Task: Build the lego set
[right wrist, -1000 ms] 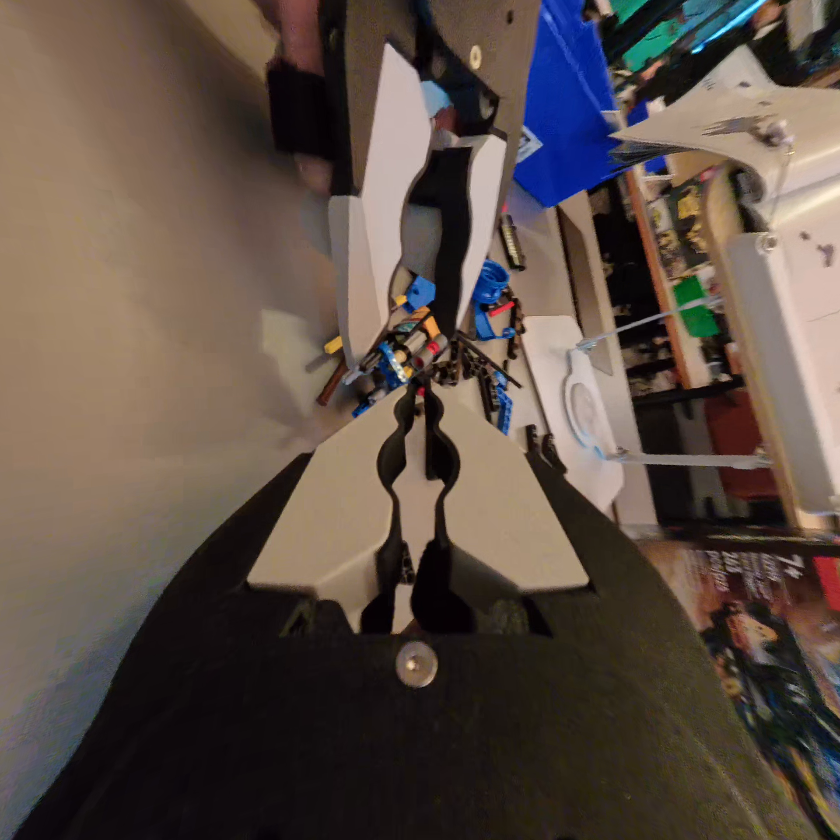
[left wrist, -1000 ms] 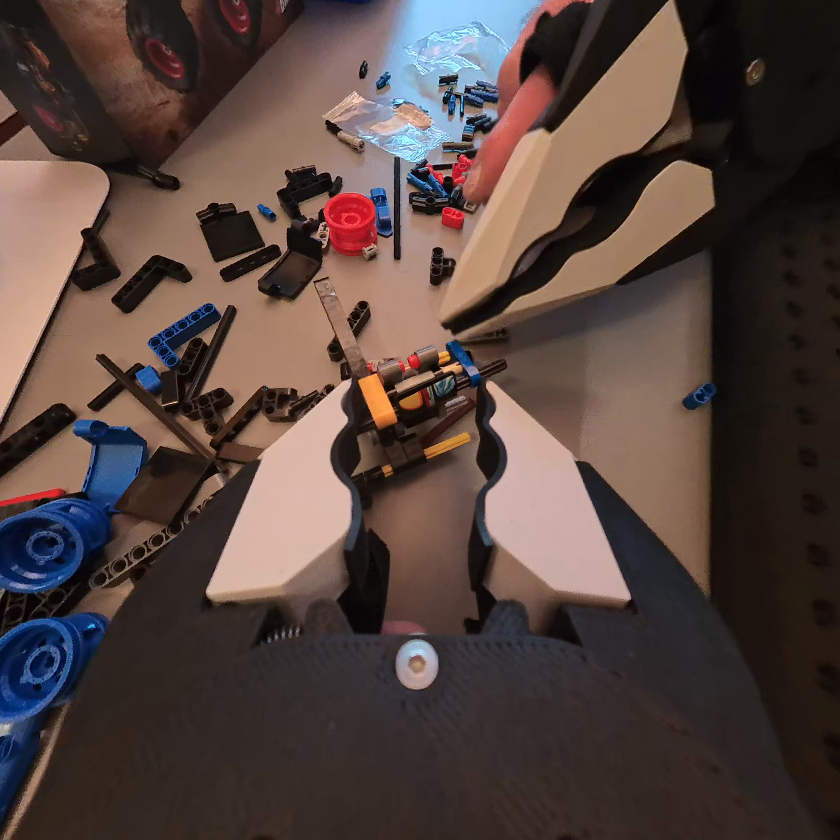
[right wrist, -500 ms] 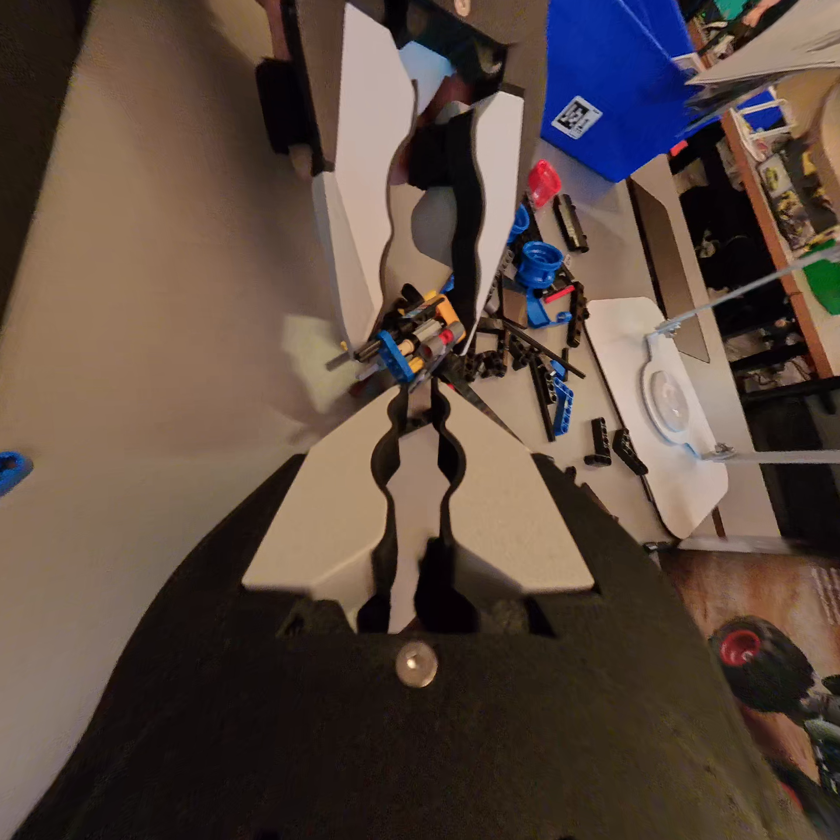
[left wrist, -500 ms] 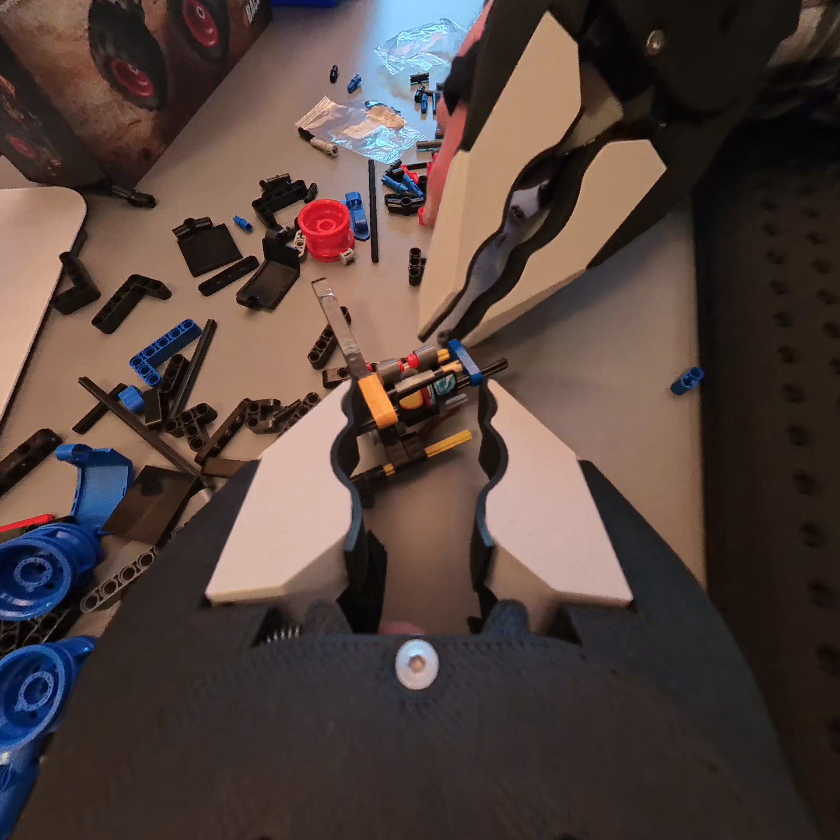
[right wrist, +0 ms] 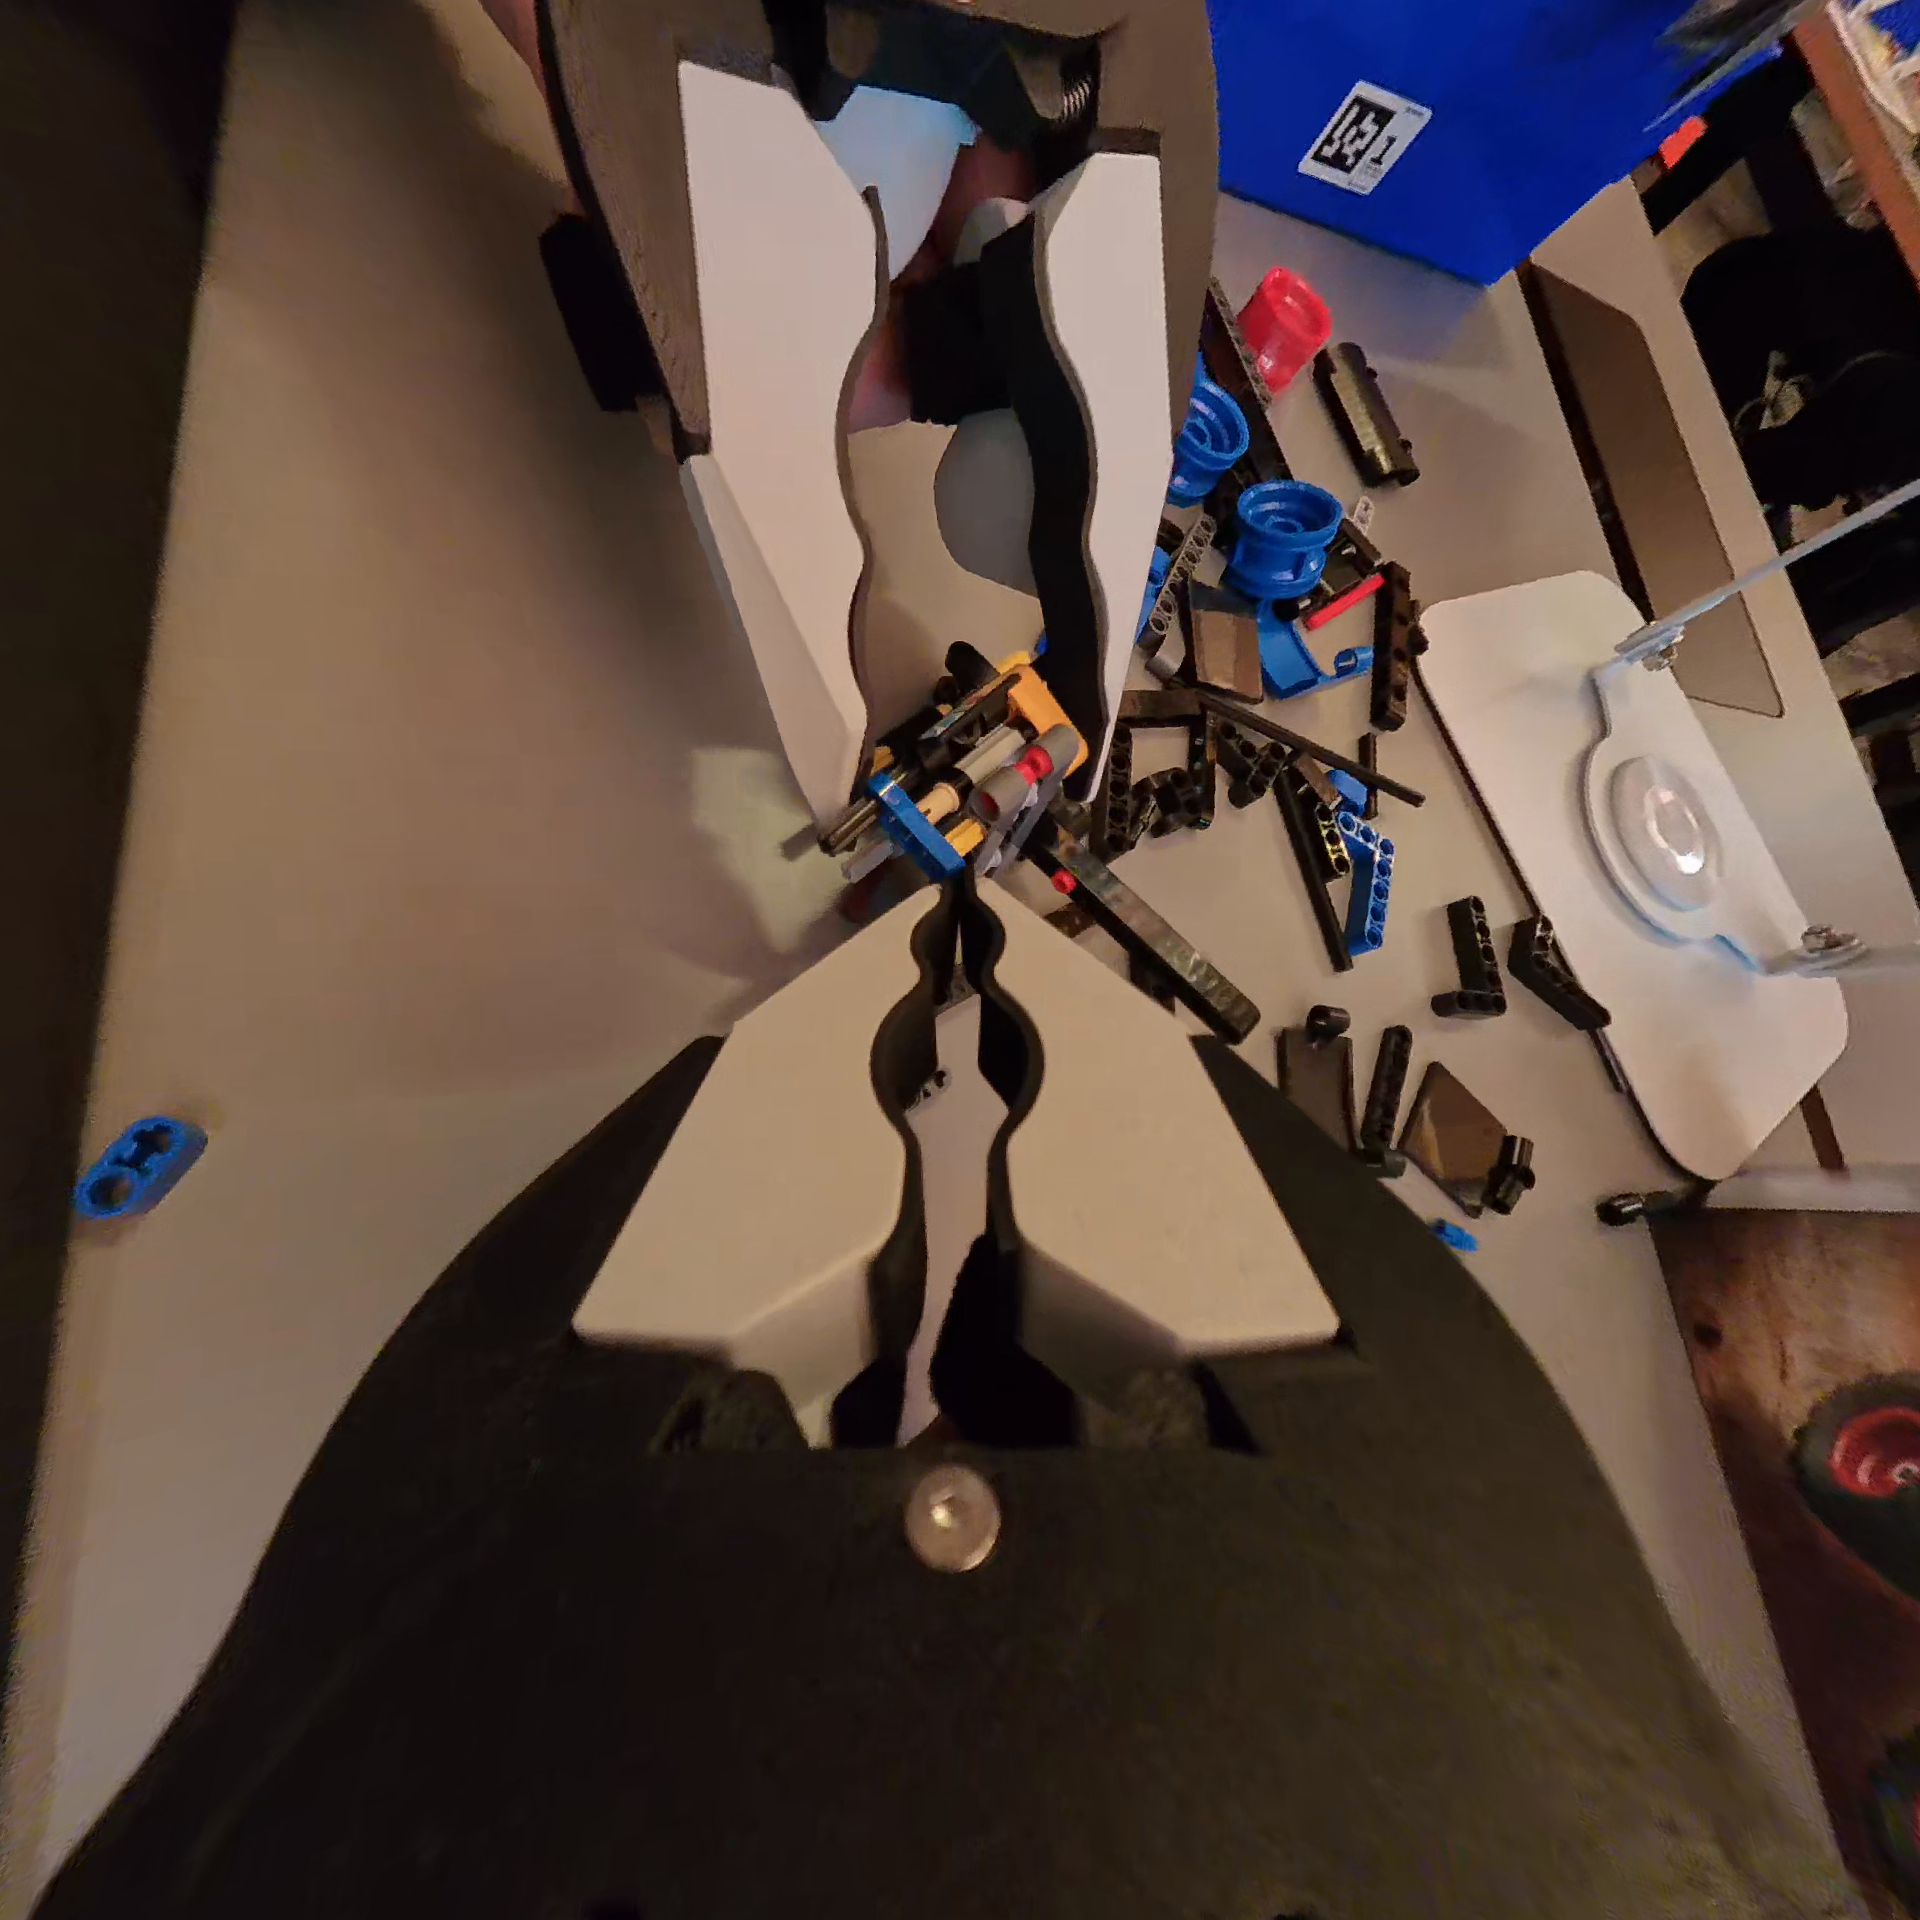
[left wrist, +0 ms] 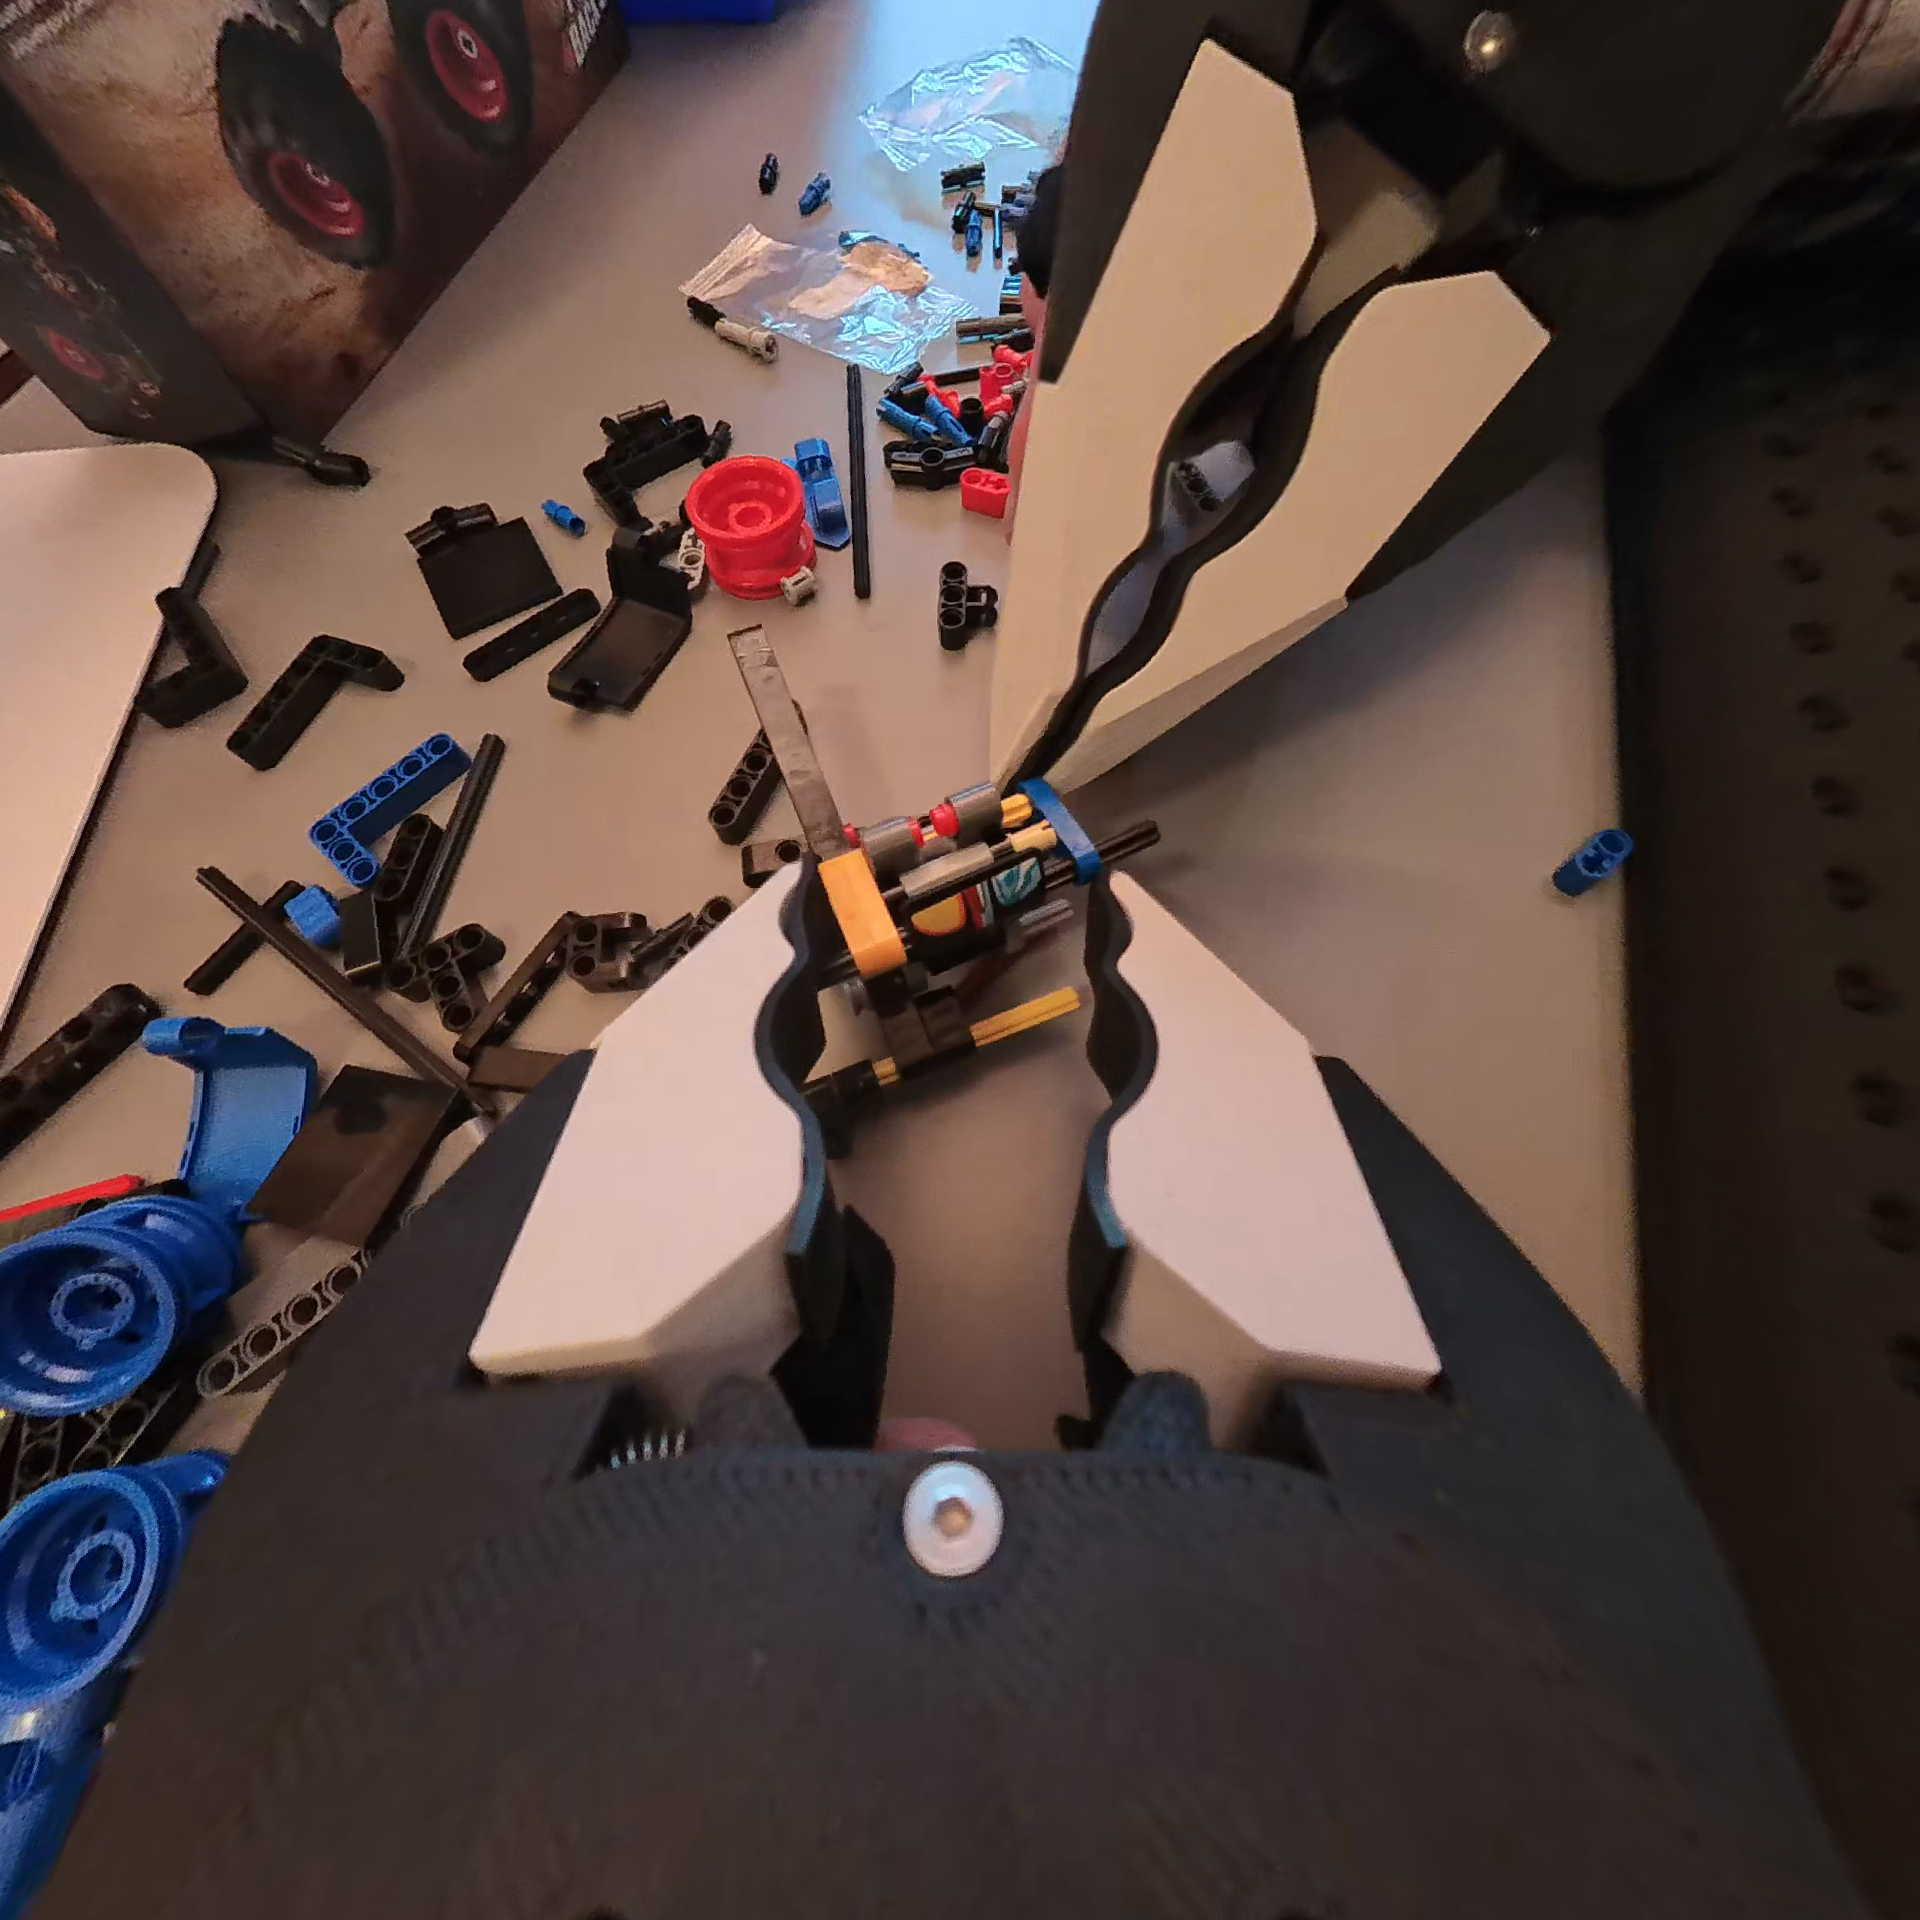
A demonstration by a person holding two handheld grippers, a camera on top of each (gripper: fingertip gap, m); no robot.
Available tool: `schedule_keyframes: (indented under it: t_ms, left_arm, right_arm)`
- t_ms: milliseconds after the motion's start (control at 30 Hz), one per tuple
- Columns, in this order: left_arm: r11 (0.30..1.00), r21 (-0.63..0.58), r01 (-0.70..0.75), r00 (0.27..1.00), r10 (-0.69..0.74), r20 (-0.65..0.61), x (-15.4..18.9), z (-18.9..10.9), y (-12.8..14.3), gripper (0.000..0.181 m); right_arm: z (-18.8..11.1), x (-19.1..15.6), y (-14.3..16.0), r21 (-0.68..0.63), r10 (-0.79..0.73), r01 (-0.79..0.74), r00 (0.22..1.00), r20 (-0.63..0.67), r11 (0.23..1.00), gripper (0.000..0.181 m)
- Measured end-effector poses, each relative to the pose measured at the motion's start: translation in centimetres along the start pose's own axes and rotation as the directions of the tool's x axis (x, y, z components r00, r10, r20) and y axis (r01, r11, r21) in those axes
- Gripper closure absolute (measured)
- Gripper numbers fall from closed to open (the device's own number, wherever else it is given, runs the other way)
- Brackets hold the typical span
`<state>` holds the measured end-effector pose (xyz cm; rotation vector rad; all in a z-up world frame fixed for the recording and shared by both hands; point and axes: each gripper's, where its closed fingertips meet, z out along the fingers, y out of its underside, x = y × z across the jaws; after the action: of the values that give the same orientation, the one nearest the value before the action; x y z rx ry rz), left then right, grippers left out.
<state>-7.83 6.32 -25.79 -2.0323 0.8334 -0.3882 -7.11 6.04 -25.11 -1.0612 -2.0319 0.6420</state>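
Lego sub-assembly (left wrist: 951,904), a small cluster of yellow, blue, grey and black parts with axles projecting, sits between the fingertips of the left gripper (left wrist: 945,904), just above the grey table (left wrist: 1299,987); judged to be held there as a fixture, presented towards the other tool so a part can be worked on at its far end; left jaws stand partly open, spread about the width of the cluster, one finger against the yellow beam side, the other close by the blue plate end, though firm contact on that side cannot be confirmed; a long black beam (left wrist: 781,748) rises from the cluster, tilted away; right gripper (right wrist: 958,883) comes in from opposite, its jaws almost closed, only a thin gap at the tips, which touch or nearly touch the blue plate (right wrist: 914,826); whether a small piece is pinched there cannot be told; loose parts lie well apart to the left, among them a red wheel hub (left wrist: 748,525), blue wheel hubs (left wrist: 88,1314) and black beams; one blue connector (left wrist: 1592,860) lies alone on the right
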Motion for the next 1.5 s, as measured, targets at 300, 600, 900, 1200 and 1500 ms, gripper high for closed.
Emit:
schedule_keyframes:
  t_ms: [300, 600, 900, 1200, 1500]
  left_arm:
    - [1.000, 0.012, 0.011, 1.000, -0.011, -0.012, 0.0, 0.0, 0.0, 0.133]
    - [1.000, 0.020, -0.018, 1.000, 0.018, 0.024, -0.1, -1.4, -0.6, 0.119]
    - [0.999, 0.038, 0.006, 0.994, -0.010, 0.107, 0.5, -2.0, -0.2, 0.129]
    - [0.999, 0.032, 0.013, 0.995, -0.016, 0.100, 0.5, -1.3, 0.1, 0.139]
    - [0.999, 0.041, 0.030, 0.998, -0.032, 0.063, 1.2, -1.3, -0.2, 0.119]
  right_arm:
    - [0.1, 0.0, 0.3, -0.008, 0.071, -0.071, 0.997, 0.017, 0.997, 0.181]
    - [0.1, -0.3, 0.2, 0.025, 0.048, -0.050, 0.998, 0.049, 0.998, 0.181]
    - [-0.1, -1.1, -0.1, 0.064, 0.068, -0.077, 0.989, 0.128, 0.995, 0.178]
    - [0.1, -0.9, -0.1, 0.053, 0.081, -0.087, 0.990, 0.112, 0.995, 0.178]
    - [-0.1, -1.1, -0.3, 0.069, 0.088, -0.098, 0.988, 0.127, 0.993, 0.178]
